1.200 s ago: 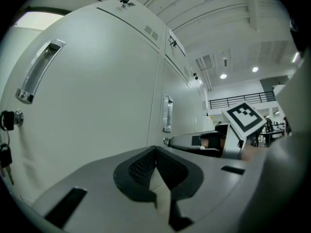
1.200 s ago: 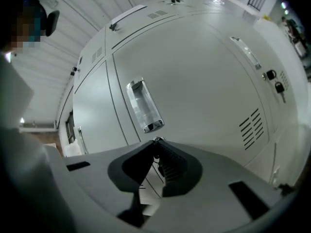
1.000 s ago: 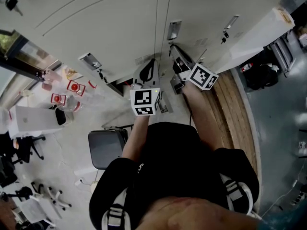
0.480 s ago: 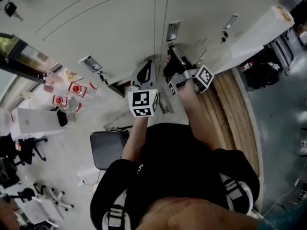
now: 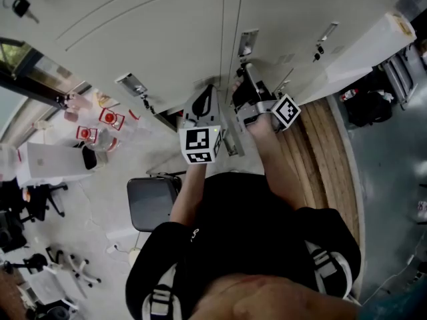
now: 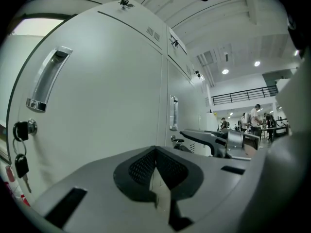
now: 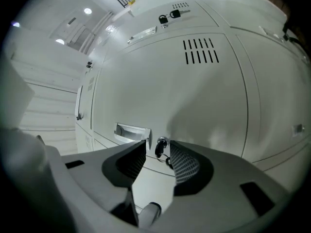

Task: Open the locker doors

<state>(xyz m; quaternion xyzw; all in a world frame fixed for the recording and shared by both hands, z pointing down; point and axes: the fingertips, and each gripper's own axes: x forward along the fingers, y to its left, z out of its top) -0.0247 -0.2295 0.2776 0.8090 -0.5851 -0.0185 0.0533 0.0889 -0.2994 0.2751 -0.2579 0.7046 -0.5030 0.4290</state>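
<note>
The right gripper (image 7: 158, 143) held its fingers, just opening, astride the key (image 7: 159, 150) in the door (image 7: 194, 106) — seemingly freeing it — while the left gripper (image 6: 156, 150) idled closed, empty.

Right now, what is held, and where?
Nothing. The right gripper has just opened its jaws, small black key between them untouched; left gripper shut, empty.

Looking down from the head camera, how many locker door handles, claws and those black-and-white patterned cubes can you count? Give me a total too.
Locker door handles: 3
Claws: 2, the left claw and the right claw
Patterned cubes: 2
Total: 7
</note>
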